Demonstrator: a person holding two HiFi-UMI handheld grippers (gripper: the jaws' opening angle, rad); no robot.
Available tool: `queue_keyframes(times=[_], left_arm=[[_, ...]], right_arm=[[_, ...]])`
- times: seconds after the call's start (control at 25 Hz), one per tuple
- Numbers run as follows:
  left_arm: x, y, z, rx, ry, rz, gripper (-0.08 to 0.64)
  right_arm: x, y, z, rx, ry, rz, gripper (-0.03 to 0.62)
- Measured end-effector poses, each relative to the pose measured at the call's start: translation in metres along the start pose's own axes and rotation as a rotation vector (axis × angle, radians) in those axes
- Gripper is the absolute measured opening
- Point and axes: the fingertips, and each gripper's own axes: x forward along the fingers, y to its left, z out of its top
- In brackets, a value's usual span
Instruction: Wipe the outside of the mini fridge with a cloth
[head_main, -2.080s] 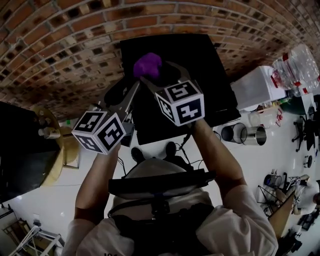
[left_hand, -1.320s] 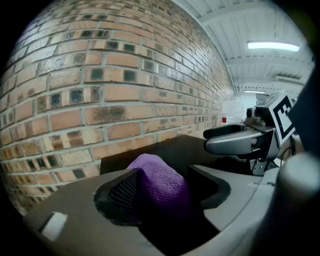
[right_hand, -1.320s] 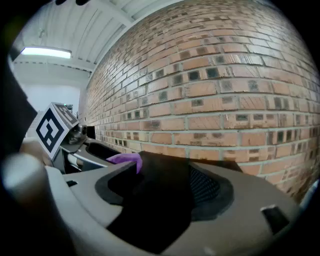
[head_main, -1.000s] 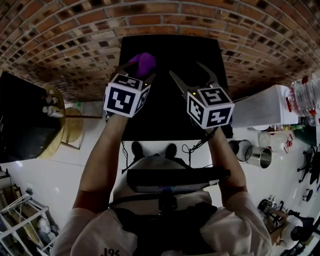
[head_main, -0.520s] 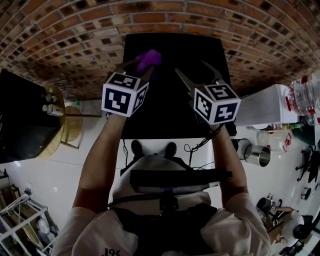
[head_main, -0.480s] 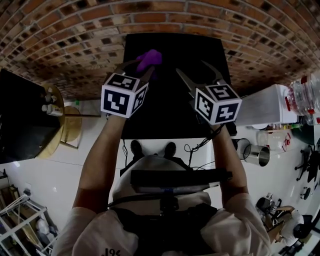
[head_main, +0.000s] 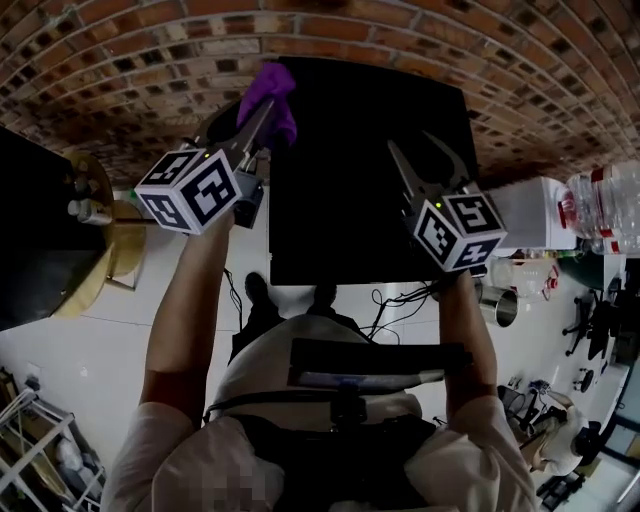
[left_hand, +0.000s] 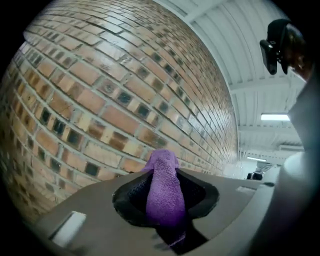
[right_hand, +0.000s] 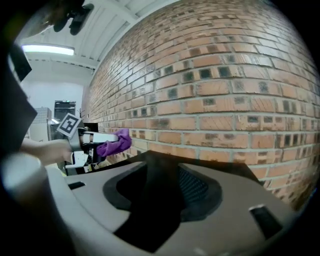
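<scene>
Cloth (head_main: 272, 85) clamped in my left gripper (head_main: 264, 112), jaws just closed on it; best pressed flat against fridge (head_main: 360, 190), strokes overlapping. My right gripper (head_main: 410, 142), jaws just narrowing, gapes empty.

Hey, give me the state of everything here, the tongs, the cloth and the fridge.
purple cloth: bunched, pinched in the left tongs.
left tongs: shut on the cloth, jaws just closing.
right tongs: open and empty, jaws just been closing.
mini fridge: upright by the brick wall; door out of view.
</scene>
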Motion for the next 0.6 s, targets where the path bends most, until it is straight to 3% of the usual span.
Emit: queue_keyframes(times=[0.24, 0.44, 0.6], left_arm=[[0.015, 0.053, -0.008, -0.11, -0.012, -0.016, 0.106], [0.041, 0.082, -0.021, -0.145, -0.014, -0.012, 0.107], [0.062, 0.098, -0.028, -0.167, -0.015, -0.016, 0.107]], right_arm=[[0.018, 0.053, 0.009, -0.108, 0.007, 0.05, 0.184], [0.024, 0.045, 0.009, 0.065, -0.001, 0.06, 0.178], [0.028, 0.04, 0.008, 0.087, 0.014, 0.05, 0.163]])
